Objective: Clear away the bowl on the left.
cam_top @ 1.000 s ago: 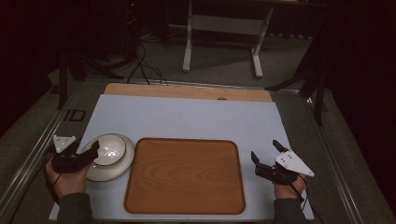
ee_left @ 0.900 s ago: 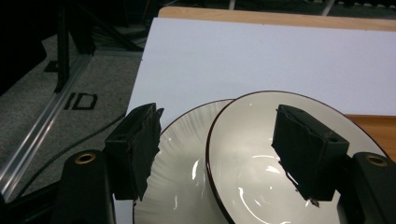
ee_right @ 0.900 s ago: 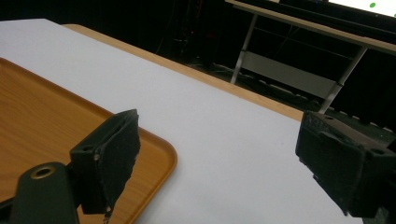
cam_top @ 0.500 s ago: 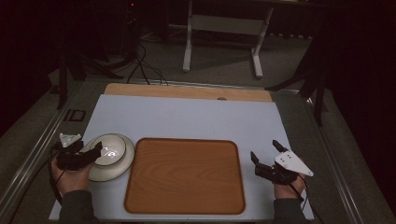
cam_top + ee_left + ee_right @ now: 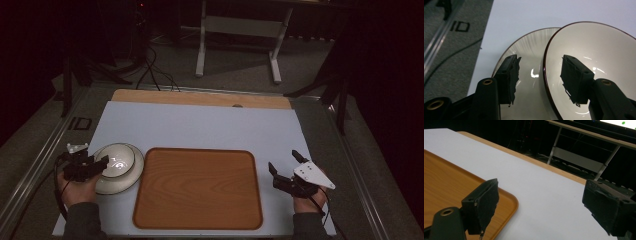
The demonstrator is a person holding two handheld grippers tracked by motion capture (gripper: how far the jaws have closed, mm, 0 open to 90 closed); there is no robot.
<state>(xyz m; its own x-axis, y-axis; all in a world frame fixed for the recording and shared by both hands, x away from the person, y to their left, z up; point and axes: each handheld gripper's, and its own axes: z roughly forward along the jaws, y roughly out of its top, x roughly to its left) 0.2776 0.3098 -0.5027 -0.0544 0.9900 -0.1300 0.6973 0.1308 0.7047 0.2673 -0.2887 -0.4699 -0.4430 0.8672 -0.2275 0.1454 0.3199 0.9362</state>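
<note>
A: Report the left gripper (image 5: 98, 165).

B: It sits at the left edge of the tabletop (image 5: 200, 125), over a white bowl (image 5: 117, 160) that stands on a white plate (image 5: 122, 181). In the left gripper view the fingers (image 5: 510, 75) are spread apart and straddle the dark rim of the bowl (image 5: 599, 62): one pad lies outside, over the ribbed plate (image 5: 529, 50), the other inside the bowl. Neither pad presses the rim; whether either touches it cannot be told.

A: And the right gripper (image 5: 284, 165)?

B: It is near the right edge of the tabletop, just beside the wooden tray (image 5: 197, 187). Its fingers (image 5: 484, 202) are wide apart with nothing between them. The right gripper view looks across the rounded tray corner (image 5: 509, 200) and the pale tabletop (image 5: 536, 195).

A: Location of bowl and plate relative to the tray?

B: Directly left of it. The plate edge is at the tray's left border; contact cannot be told. The tray surface is bare wood.
</note>
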